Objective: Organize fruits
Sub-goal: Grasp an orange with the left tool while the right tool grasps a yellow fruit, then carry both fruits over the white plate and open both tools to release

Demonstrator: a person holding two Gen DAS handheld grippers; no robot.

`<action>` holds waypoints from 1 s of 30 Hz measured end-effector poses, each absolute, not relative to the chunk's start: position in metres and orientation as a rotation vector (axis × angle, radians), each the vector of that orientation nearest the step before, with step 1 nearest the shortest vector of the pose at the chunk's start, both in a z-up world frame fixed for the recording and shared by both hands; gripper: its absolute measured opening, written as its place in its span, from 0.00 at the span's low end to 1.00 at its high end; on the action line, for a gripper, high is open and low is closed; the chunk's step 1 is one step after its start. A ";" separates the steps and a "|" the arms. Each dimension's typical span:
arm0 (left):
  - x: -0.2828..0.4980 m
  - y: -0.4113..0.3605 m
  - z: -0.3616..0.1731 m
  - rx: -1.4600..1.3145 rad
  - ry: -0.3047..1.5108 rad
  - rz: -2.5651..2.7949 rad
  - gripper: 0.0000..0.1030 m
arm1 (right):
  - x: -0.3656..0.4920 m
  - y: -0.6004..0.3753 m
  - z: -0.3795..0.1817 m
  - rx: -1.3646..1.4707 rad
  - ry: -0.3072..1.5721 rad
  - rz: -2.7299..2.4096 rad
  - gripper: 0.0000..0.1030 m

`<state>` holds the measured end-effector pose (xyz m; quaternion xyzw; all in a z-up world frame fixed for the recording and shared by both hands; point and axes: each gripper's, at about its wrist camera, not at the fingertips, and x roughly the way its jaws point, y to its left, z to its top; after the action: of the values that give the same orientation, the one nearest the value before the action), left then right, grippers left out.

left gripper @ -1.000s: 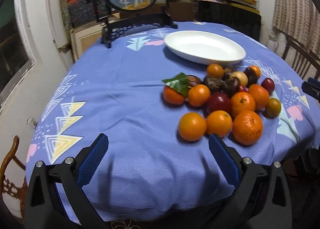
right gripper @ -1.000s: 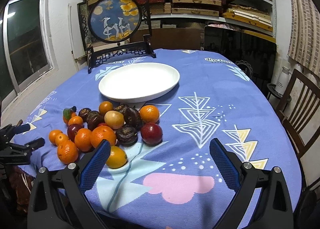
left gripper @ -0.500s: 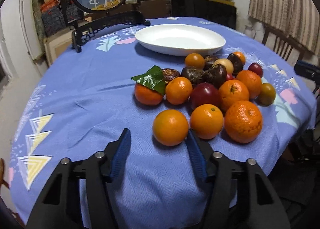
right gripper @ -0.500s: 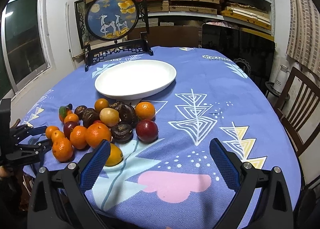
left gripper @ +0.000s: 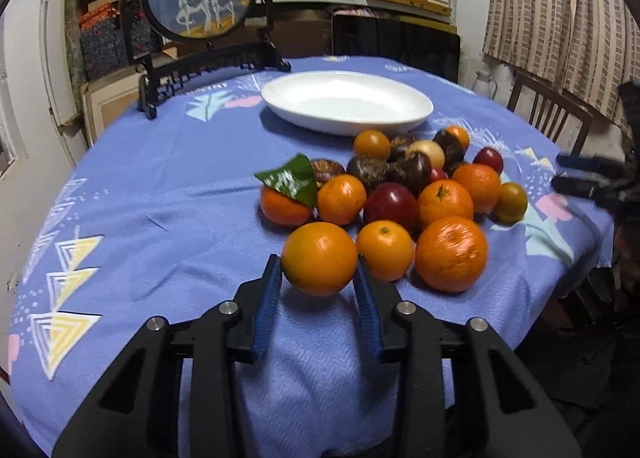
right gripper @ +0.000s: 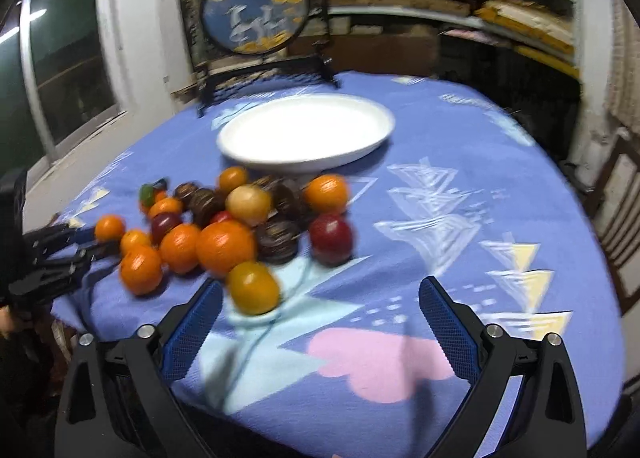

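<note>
The nearest orange (left gripper: pixel 319 258) sits at the front edge of the fruit pile (left gripper: pixel 404 193) on the surface (left gripper: pixel 168 185). Your left claw (left gripper: pixel 318 274) points level at it, blue pads closed against both sides. Your right claw (right gripper: pixel 320 298) hangs wide open, holding nothing, beside a yellow-orange fruit (right gripper: pixel 253 288); the white plate (right gripper: pixel 306 133) lies beyond.

**Right wrist view: fruit heap, plate, tongs**

Right tongs (right gripper: pixel 320 314): blue pads spread wide, nothing between them, low over the tabletop (right gripper: pixel 460 161) with its blue patterned cloth. Yellow-orange fruit (right gripper: pixel 253 288): just beside the left pad. Fruit heap (right gripper: pixel 224 217): oranges, dark brown fruits, red ones, one pale. White plate (right gripper: pixel 306 133): bare, behind the heap. Left tongs (right gripper: pixel 86 246): at the left edge, an orange (right gripper: pixel 109 228) between the tips. Round painted screen (right gripper: pixel 256 13): upright at the far edge. View blurred.
</note>
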<state>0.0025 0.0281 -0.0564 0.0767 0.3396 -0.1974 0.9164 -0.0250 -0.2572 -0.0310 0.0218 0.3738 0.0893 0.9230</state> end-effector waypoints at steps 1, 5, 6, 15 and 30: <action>0.001 0.029 -0.053 0.148 0.694 -0.404 0.35 | -0.023 -0.252 -0.035 0.039 0.786 0.217 0.85; -0.004 0.027 -0.047 0.152 0.686 -0.399 0.35 | -0.015 -0.232 -0.046 -0.042 0.815 0.253 0.76; -0.005 0.027 -0.047 0.149 0.688 -0.399 0.35 | -0.013 -0.228 -0.048 -0.062 0.814 0.254 0.74; -0.003 0.030 -0.049 0.141 0.710 -0.385 0.35 | 0.003 -0.209 -0.057 -0.103 0.841 0.311 0.36; 0.011 0.020 -0.020 0.091 0.668 -0.412 0.35 | 0.006 -0.252 -0.013 0.047 0.738 0.344 0.36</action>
<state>0.0109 0.0200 -0.0201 0.0443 0.3254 -0.2007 0.9230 0.0062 -0.2521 -0.0130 0.0230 0.3589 0.1672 0.9180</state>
